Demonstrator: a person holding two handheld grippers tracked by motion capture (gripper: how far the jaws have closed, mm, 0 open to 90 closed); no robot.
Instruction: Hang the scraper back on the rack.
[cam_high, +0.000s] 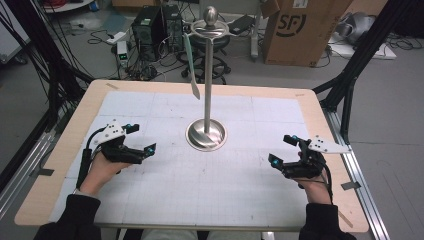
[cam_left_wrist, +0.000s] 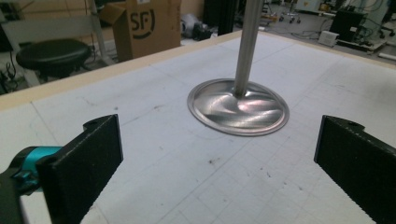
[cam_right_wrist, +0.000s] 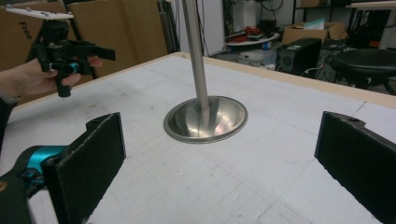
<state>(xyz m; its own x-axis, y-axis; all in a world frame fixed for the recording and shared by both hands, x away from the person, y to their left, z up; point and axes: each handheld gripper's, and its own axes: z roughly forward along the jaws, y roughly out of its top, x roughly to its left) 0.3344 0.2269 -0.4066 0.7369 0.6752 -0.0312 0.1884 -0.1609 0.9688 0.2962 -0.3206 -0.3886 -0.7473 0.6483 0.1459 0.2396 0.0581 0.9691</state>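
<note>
while your left gripper (cam_high: 140, 139) and right gripper (cam_high: 282, 150) hover with jaws wide and empty, the steel hanger stand (cam_high: 206, 134) sits untouched between and ahead of them; everything remains to do.

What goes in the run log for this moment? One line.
left gripper: open, empty | right gripper: open, empty | metal stand: upright, mid-table, untouched

Stand (cam_high: 206, 134) mid-table (cam_high: 60, 150), between grippers
</note>
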